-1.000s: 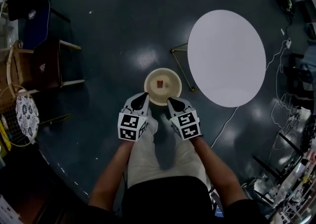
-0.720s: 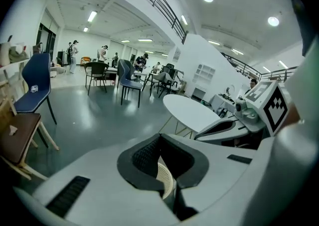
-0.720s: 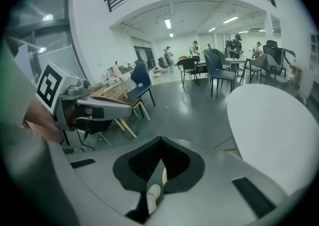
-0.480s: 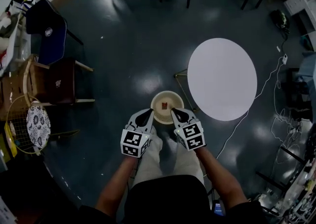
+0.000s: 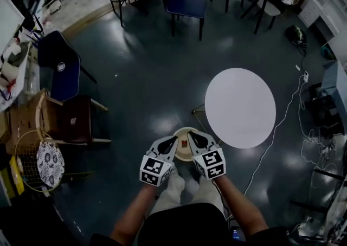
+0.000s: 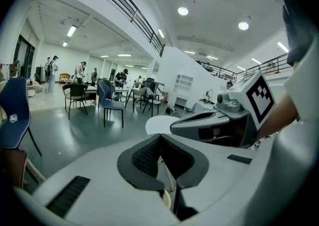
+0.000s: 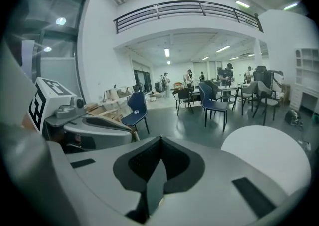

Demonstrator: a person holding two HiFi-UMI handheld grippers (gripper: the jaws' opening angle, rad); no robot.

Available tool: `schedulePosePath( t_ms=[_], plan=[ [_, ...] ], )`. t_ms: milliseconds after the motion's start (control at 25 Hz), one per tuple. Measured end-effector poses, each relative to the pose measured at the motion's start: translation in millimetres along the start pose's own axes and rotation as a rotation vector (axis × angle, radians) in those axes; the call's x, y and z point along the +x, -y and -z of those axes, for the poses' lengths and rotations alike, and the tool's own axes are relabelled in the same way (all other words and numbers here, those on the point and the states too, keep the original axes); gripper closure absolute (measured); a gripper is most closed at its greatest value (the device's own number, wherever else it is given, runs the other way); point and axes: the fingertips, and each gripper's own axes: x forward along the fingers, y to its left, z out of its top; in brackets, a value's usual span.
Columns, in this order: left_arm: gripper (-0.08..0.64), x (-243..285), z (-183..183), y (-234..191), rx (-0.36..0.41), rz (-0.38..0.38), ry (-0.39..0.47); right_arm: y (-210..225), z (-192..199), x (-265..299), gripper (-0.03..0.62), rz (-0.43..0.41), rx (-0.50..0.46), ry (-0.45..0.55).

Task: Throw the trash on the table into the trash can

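A cream trash can [image 5: 181,155] stands on the dark floor just ahead of the person's feet, with a small reddish piece [image 5: 184,143] inside it. Both grippers hang above its rim, side by side. My left gripper [image 5: 173,141] is shut with nothing between its pads, and so is my right gripper [image 5: 190,135]. The round white table [image 5: 240,107] to the right has a bare top. In the left gripper view the jaws [image 6: 159,138] meet, the right gripper [image 6: 214,125] shows beside them, and a sliver of the can [image 6: 166,201] lies below. The right gripper view shows closed jaws [image 7: 159,140] and the table [image 7: 271,155].
A blue chair [image 5: 58,66], a wooden chair with a dark seat [image 5: 76,123] and a round wire frame [image 5: 38,163] stand at the left. More chairs [image 5: 181,1] are at the far side. A white cable [image 5: 274,131] runs over the floor right of the table. People stand far off [image 7: 227,73].
Both grippers have risen, staying shut and side by side. The trash can and table look smaller and lower in the head view, and more of the room's far side shows.
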Motion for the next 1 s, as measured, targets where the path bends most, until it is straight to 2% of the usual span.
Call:
schedulePosePath(
  t_ms=[200, 360, 520, 760, 1000],
  plan=[
    [0.545, -10, -17, 8, 0.002, 0.039, -0.009, -7, -29, -16, 0.574, 0.007, -0.011, 0.050],
    [0.545, -17, -41, 14, 0.037, 0.052, 0.030, -7, -59, -30, 0.574, -0.003, -0.054, 0.119],
    [0.545, -22, -69, 32, 0.071, 0.069, 0.071, 2, -85, -57, 0.574, 0.027, -0.063, 0.178],
    [0.545, -35, -107, 97, 0.096, 0.080, 0.144, 9, -97, -127, 0.574, 0.048, -0.053, 0.242],
    [0.545, -50, -118, 169, 0.130, 0.092, 0.195, 4, -88, -200, 0.574, 0.045, -0.094, 0.274]
  ],
)
